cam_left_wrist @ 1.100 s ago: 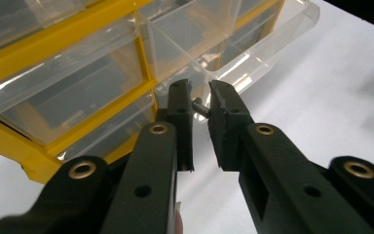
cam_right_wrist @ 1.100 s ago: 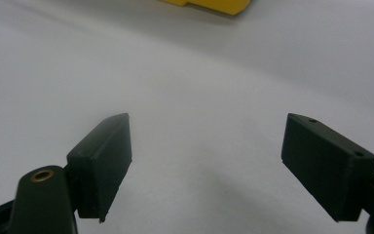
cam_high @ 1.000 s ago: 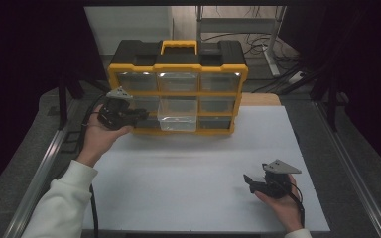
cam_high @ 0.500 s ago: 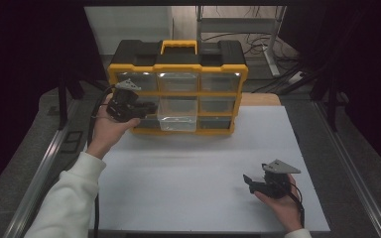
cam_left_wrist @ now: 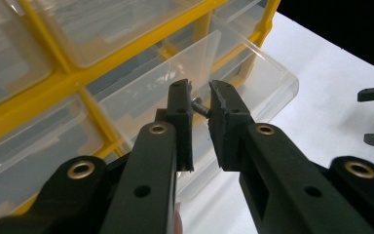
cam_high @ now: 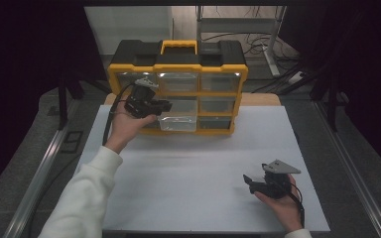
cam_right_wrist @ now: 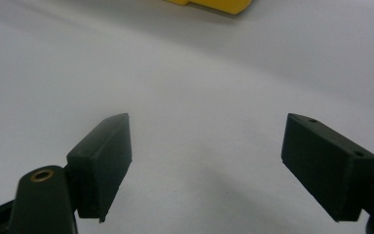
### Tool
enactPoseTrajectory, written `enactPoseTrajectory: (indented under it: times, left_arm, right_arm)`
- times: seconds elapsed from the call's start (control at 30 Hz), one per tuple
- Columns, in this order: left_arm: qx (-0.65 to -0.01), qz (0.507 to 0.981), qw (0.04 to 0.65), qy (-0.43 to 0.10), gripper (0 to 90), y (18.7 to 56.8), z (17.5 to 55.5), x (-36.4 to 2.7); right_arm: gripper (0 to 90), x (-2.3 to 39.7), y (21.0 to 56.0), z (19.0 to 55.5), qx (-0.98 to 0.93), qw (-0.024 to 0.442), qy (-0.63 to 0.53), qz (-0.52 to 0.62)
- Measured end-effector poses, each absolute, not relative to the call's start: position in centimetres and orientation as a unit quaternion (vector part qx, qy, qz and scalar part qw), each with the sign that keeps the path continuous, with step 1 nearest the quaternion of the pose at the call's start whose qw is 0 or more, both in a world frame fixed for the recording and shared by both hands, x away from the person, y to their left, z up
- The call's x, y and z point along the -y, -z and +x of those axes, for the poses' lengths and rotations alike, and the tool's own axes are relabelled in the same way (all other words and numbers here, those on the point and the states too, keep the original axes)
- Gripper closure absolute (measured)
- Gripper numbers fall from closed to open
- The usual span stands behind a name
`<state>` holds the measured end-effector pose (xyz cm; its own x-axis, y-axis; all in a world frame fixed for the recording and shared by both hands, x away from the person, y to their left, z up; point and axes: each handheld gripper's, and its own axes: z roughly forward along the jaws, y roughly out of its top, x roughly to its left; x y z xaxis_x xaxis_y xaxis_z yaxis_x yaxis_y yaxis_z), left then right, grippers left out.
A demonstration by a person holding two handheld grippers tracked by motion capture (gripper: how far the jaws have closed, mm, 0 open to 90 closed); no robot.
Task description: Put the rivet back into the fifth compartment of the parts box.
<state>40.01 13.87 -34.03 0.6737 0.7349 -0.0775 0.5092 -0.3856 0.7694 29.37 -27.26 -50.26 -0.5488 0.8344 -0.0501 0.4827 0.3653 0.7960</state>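
A yellow and black drawer organizer [cam_high: 178, 69] stands at the back of the white table top [cam_high: 198, 163]. One clear drawer [cam_high: 178, 123] in its middle column is pulled out. My left gripper [cam_high: 166, 105] hangs just above and left of that drawer. In the left gripper view it [cam_left_wrist: 200, 92] is shut on a small metal screw [cam_left_wrist: 200, 106], held crosswise between the pads over the open clear drawer [cam_left_wrist: 253, 83]. My right gripper [cam_high: 248, 182] rests low near the table's front right, jaws wide open [cam_right_wrist: 207, 146] with nothing between them.
The other clear drawers [cam_high: 218, 82] of the organizer are pushed in. A yellow handle [cam_high: 178, 45] tops the case. Metal rails [cam_high: 44, 163] run along both sides of the table. A corner of the organizer [cam_right_wrist: 214, 6] shows far off in the right gripper view.
My left hand has carried its gripper to the right along the organizer's front, from the left column to the pulled-out middle drawer. The right hand has stayed put.
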Motion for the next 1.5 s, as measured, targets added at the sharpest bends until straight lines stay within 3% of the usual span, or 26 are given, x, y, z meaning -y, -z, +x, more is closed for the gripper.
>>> enactPoseTrajectory:
  times: [0.7, 0.77, 0.8, 0.87, 1.0, 1.27, 1.5]
  left_arm:
    - [-0.372, 0.825, 0.403, -0.134, 78.7, 34.6, 40.5, -12.3]
    - [-0.373, 0.818, 0.416, -0.136, 70.6, 34.5, 40.3, -12.3]
    - [-0.375, 0.814, 0.422, -0.140, 56.5, 34.5, 40.1, -12.3]
    - [-0.383, 0.802, 0.431, -0.156, 36.9, 34.4, 39.5, -12.5]
    - [-0.393, 0.793, 0.440, -0.152, 18.5, 34.4, 38.9, -13.4]
    - [-0.396, 0.787, 0.443, -0.166, 10.7, 34.6, 36.7, -15.7]
    - [-0.404, 0.781, 0.446, -0.166, 11.7, 35.4, 35.0, -18.0]
  right_arm:
    - [19.4, 27.4, 50.3, 29.4, -0.793, 0.231, -0.382, 0.415]
    - [19.4, 27.4, 50.3, 29.4, -0.793, 0.231, -0.382, 0.415]
    - [19.4, 27.3, 50.3, 29.4, -0.793, 0.231, -0.382, 0.415]
    - [19.3, 27.3, 50.2, 29.4, -0.792, 0.230, -0.383, 0.416]
    - [19.4, 27.3, 50.2, 29.4, -0.793, 0.231, -0.383, 0.415]
    - [19.4, 27.3, 50.2, 29.4, -0.792, 0.232, -0.381, 0.416]
    - [19.3, 27.3, 50.2, 29.3, -0.793, 0.232, -0.381, 0.415]
